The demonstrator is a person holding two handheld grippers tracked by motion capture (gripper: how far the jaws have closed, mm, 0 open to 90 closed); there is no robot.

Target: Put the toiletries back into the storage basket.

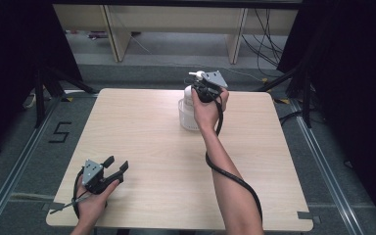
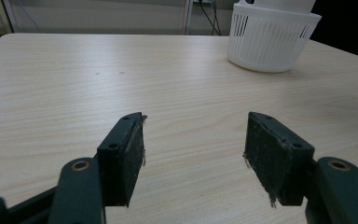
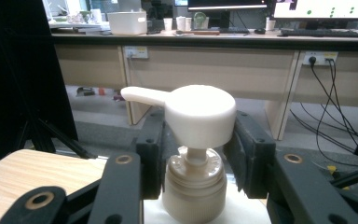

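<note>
A: Left hand-held gripper [image 1: 117,165]?
B: Lying idle on the pale wooden bench [image 1: 142,147], jaws standing apart, empty.
A: Right hand-held gripper [image 3: 196,158]?
B: Clamping the white plastic pump bottle [image 3: 195,140] at its collar, probably lifting it; bottle standing in the white slotted basket [image 2: 271,39], far edge.

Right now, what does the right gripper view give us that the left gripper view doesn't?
Right gripper view only: the pump head with its spout pointing left, the bottle collar below it, and the right gripper with its jaws closed on the pump. Left gripper view only: the white slotted basket and the left gripper, open over bare wood. Both: the light wooden table and pale furniture behind.
</note>
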